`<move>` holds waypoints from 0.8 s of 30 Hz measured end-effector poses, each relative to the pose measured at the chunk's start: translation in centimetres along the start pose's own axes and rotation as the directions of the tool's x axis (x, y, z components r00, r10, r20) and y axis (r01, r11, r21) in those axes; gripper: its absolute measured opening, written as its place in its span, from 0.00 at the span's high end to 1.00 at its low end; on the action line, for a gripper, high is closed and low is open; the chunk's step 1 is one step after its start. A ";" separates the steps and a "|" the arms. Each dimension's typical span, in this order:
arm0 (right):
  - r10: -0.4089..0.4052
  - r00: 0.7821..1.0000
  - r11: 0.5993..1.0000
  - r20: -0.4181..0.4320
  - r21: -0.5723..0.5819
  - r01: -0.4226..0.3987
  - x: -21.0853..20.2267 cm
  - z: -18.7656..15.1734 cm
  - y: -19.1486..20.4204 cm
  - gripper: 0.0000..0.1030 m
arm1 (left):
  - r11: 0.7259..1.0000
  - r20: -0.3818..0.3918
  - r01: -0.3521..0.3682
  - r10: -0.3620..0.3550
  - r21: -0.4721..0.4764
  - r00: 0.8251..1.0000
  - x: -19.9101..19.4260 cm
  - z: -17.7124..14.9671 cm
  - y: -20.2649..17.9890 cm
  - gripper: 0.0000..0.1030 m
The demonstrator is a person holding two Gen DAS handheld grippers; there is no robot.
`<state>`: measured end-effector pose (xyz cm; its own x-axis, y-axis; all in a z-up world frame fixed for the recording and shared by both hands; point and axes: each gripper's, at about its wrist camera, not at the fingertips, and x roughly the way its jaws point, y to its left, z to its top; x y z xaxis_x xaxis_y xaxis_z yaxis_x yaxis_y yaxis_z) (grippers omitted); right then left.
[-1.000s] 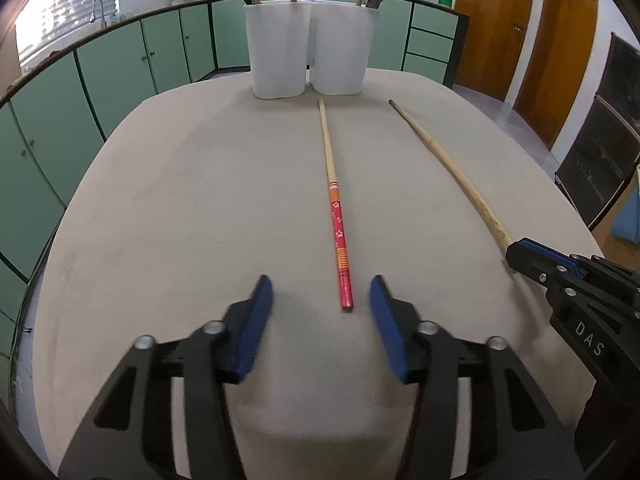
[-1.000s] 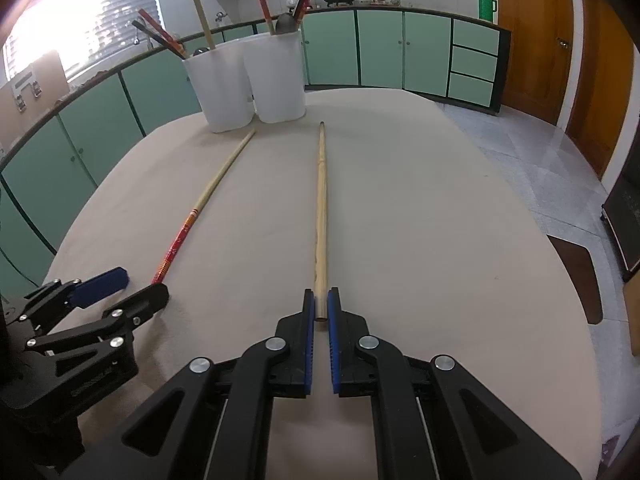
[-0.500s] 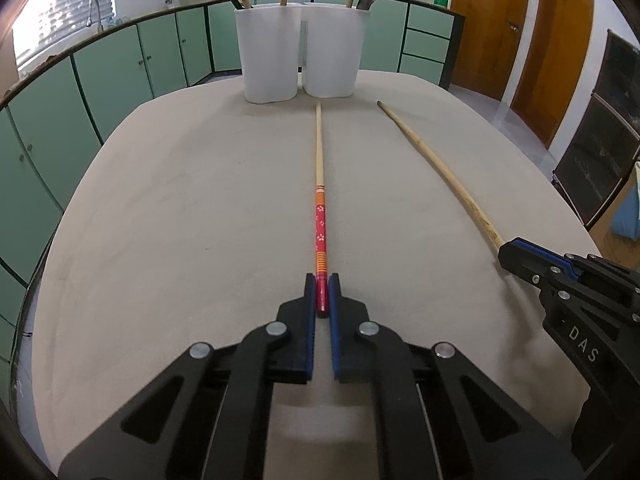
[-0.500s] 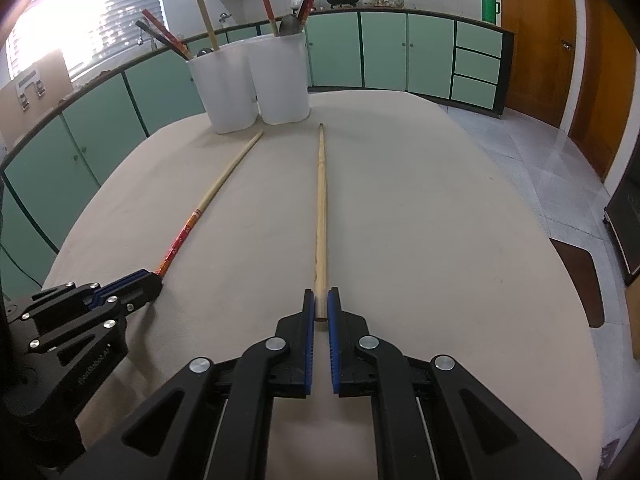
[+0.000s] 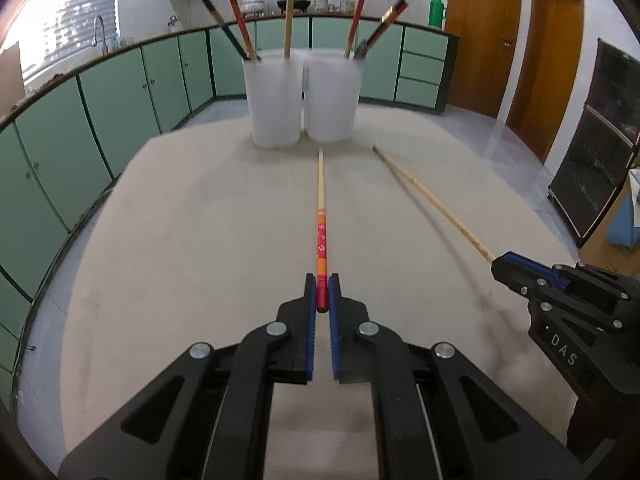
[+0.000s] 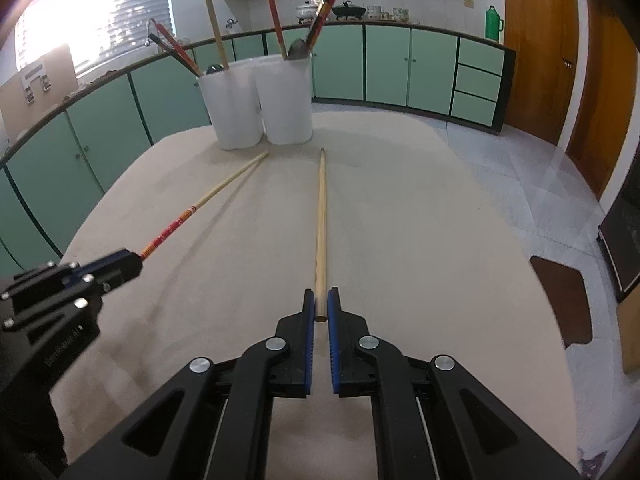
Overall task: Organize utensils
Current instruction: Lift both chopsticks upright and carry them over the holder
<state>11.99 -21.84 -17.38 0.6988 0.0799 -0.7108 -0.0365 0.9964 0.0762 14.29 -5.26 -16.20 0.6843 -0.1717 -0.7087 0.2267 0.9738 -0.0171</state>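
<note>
My left gripper (image 5: 321,294) is shut on the red end of a red-patterned chopstick (image 5: 321,224), which points toward two white cups and is lifted off the table at my end. My right gripper (image 6: 321,307) is shut on the near end of a plain wooden chopstick (image 6: 320,216). In the left wrist view the right gripper (image 5: 505,267) shows at the right edge with the wooden chopstick (image 5: 432,199). In the right wrist view the left gripper (image 6: 128,265) holds the red chopstick (image 6: 208,200).
Two white cups (image 5: 276,100) (image 5: 330,96) stand side by side at the table's far end, each holding several chopsticks and a spoon. The beige table (image 5: 180,240) has rounded edges. Green cabinets (image 5: 120,96) ring the room; wooden doors (image 5: 480,32) stand at the right.
My left gripper closed on the red chopstick's end and then rose, lifting that end. My right gripper stayed shut on the wooden chopstick, almost still.
</note>
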 end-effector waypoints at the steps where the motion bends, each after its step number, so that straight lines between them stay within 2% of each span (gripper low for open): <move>1: 0.002 1.000 1.000 0.006 -0.001 -0.002 -0.3 0.2 0.0 0.94 | 1.000 0.013 0.000 0.000 0.001 1.000 -0.5 0.3 0.1 0.95; 7: 0.018 0.998 1.000 0.063 0.008 -0.019 -2.7 2.2 -0.6 0.94 | 1.000 0.084 0.007 -0.007 0.003 0.996 -2.7 2.4 0.3 0.95; 14: 0.047 0.987 0.999 0.156 -0.003 -0.047 -5.9 6.3 -1.3 0.94 | 1.000 0.188 0.022 -0.023 0.012 0.982 -5.2 5.7 0.4 0.95; 24: 0.126 0.970 0.992 0.208 -0.055 -0.117 -8.0 12.1 -1.0 0.94 | 0.998 0.274 0.057 -0.061 0.023 0.960 -7.4 10.0 0.7 0.95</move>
<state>15.11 -23.77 -3.30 0.8220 0.1970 -0.5343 -0.1568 0.9803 0.1201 16.37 -4.79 -3.92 0.8332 -0.2648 -0.4855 0.2808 0.9589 -0.0412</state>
